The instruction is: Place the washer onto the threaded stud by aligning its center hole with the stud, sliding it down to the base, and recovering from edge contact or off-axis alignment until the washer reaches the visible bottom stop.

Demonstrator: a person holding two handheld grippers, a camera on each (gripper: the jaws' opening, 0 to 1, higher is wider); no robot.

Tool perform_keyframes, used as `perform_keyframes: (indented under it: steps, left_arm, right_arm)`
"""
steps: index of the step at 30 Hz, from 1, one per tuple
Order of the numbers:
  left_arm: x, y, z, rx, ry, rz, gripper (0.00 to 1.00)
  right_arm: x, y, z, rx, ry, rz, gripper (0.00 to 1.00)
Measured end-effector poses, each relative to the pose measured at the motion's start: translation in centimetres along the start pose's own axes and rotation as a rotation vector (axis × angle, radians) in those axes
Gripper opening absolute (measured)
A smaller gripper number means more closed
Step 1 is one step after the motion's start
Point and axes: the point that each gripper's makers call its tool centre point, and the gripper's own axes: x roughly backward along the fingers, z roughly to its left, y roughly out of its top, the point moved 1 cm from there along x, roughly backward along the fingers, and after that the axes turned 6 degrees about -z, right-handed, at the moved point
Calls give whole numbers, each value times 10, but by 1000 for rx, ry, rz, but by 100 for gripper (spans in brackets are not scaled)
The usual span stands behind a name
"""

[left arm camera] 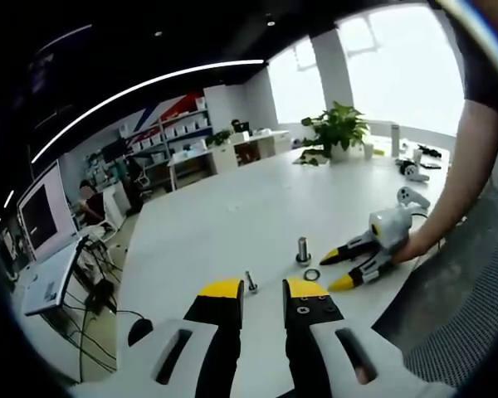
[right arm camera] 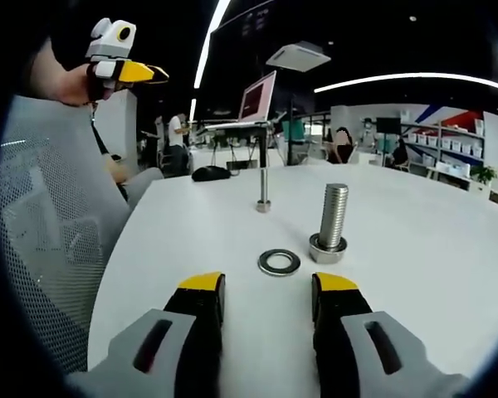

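Lying flat on the table (right arm camera: 415, 249), the washer (right arm camera: 279, 262) sat just beside the threaded stud (right arm camera: 332, 222), near the edge, while right gripper (right arm camera: 267, 292) and left gripper (left arm camera: 263, 292) jaws were apart, empty.

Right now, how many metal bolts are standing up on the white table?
2. A thick stud stands just beyond the flat washer; a thin bolt stands farther back on the table.
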Motion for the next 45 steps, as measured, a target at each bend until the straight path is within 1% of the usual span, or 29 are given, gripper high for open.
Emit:
perform_keyframes:
  steps: [6,14,23,29,33,35,41,45]
  left_arm:
    - [0,0,1,8,3,0,17]
    - [0,-1,2,12,6,4,17]
    - [0,-3,2,16,8,11,17]
    - [0,-4,3,21,9,12,16]
    - [-1,-4,3,24,8,14,16]
    - [-1,-4,3,23,6,17,16]
    - [-1,-5,3,22,6,20,16]
    - [0,-5,4,24,8,18,16]
  right_arm:
    - [-7,1,1,4,26,1,41]
    - [-16,4,-3,9,20,-4,41]
    - [-26,6,-5,16,40,-8,38]
    - [-28,7,-7,17,49,-9,33]
    - [-28,6,-8,17,46,-7,31]
    - [-28,5,-9,16,44,-2,27]
    - [-29,5,-9,14,45,1,27]
    - [-28,6,-10,-6,41,12,26]
